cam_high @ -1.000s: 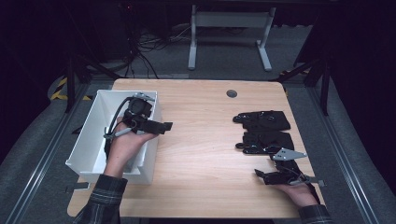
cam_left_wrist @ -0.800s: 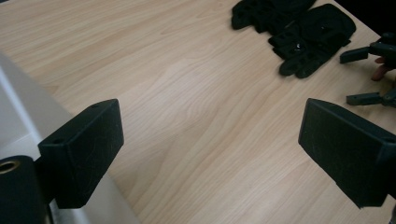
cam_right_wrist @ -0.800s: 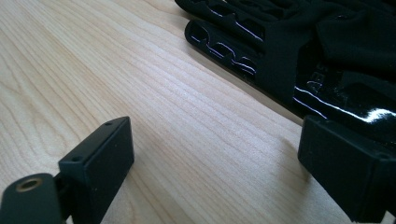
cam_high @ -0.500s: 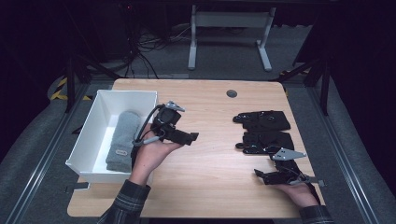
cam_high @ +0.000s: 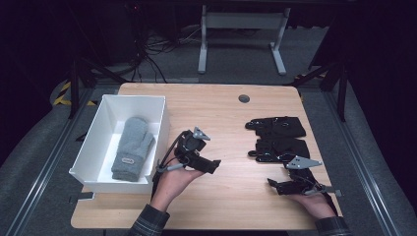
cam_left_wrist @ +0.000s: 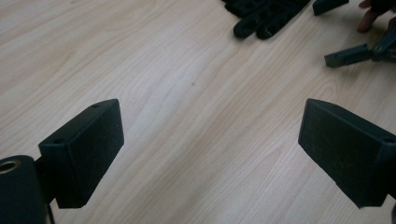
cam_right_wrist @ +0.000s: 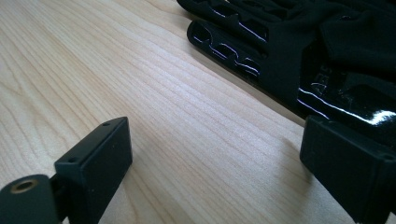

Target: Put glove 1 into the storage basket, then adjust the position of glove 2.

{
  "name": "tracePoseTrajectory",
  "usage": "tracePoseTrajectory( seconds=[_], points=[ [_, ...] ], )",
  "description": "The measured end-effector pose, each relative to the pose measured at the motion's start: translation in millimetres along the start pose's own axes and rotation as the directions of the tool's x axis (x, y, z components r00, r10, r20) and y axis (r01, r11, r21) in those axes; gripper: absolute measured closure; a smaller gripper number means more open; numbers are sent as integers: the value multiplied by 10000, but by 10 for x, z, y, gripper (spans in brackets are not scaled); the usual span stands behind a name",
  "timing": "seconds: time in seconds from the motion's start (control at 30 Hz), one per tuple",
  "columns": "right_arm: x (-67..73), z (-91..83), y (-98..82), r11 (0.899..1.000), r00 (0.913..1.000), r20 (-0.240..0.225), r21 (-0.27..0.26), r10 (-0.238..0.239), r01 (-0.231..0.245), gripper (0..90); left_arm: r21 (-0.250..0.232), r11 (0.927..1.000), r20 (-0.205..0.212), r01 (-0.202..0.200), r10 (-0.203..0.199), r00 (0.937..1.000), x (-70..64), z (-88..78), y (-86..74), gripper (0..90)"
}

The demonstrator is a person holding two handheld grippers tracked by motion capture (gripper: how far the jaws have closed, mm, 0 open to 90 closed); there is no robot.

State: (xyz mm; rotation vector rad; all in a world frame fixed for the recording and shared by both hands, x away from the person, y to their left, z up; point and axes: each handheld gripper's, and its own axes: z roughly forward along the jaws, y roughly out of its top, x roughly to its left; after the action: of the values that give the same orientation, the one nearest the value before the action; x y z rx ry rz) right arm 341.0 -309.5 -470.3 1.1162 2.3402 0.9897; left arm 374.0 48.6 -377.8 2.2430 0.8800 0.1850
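A grey mitten [cam_high: 132, 147] lies flat in the white box [cam_high: 162, 115] at the table's left. My left gripper [cam_high: 215, 164] hovers just right of the box over bare wood, jaws pointing right. In the left gripper view it [cam_left_wrist: 210, 121] is open with nothing between the jaws. Two black gloves [cam_high: 277, 127] [cam_high: 278, 147] lie at the right. My right gripper [cam_high: 276, 186] rests near the front right, just before the nearer glove. In the right gripper view it [cam_right_wrist: 215, 135] is open over wood, its right-hand jaw close beside the black glove [cam_right_wrist: 327, 56].
A round grommet [cam_high: 244, 98] sits in the tabletop [cam_high: 231, 206] near the far edge. Bare wood stretches between the two grippers. In the left gripper view, the black glove's fingers [cam_left_wrist: 261, 21] and the other gripper's jaw [cam_left_wrist: 348, 54] lie ahead.
My left gripper has come out of the white box, moving right and down over the table, leaving the grey mitten lying in the box. The right gripper has kept still.
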Motion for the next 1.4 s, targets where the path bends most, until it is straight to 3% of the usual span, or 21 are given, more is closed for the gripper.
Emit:
tracePoseTrajectory(
  seconds=[0.27, 0.43, 0.57, 0.67, 0.8, 0.83, 0.9, 0.97, 1.1, 1.17, 1.27, 1.4],
  points=[
    [5, -7, -8, 10000, 10000, 0, -8, -5, 5, 97, 146, 9990, 30, -416, 416, 9991, -15, 323, -270, 57],
    [6, -7, -8, 10000, 10000, 8, 4, -9, 9, 94, 659, 9966, 120, -497, 491, 9987, 40, 486, -446, 26],
    [5, -6, -6, 10000, 10000, 12, 35, -11, 11, 87, 825, 9951, -66, -549, 556, 9984, 69, 554, -568, 26],
    [4, -5, -4, 10000, 10000, 6, 47, -13, 13, 86, 822, 9960, -110, -342, 352, 9993, 103, 577, -659, 28],
    [8, -2, 15, 9999, 10000, 17, 164, 5, -6, 104, 607, 9949, -258, -802, 819, 9963, 108, 558, -746, 21],
    [4, -11, 29, 9996, 10000, -24, 284, -64, 65, 160, 504, 9935, -400, -1020, 1041, 9938, 103, 561, -778, 18],
    [-11, -56, 78, 9981, 9987, -468, 581, -195, 222, 298, 245, 9932, -316, -1140, 1147, 9929, 112, 555, -818, 0],
    [-13, -107, 123, 9970, 9982, -581, 755, -136, 179, 376, 175, 9913, -139, -1303, 1305, 9913, 127, 543, -841, 0],
    [-30, -185, 172, 9986, 9973, -656, 394, -328, 354, 598, -126, 9900, -36, -1407, 1406, 9901, 143, 527, -895, 0],
    [-101, -193, 203, 9988, 9977, -603, 360, -319, 342, 685, -131, 9899, -66, -1409, 1409, 9900, 146, 517, -907, 0],
    [-253, -203, 234, 9996, 9974, -666, 119, 262, -255, 800, -134, 9900, -67, -1405, 1404, 9901, 146, 516, -908, 0],
    [-371, -200, 266, 9994, 9982, -484, -55, 344, -347, 900, -140, 9900, -47, -1402, 1401, 9901, 147, 515, -909, 1]
  ],
)
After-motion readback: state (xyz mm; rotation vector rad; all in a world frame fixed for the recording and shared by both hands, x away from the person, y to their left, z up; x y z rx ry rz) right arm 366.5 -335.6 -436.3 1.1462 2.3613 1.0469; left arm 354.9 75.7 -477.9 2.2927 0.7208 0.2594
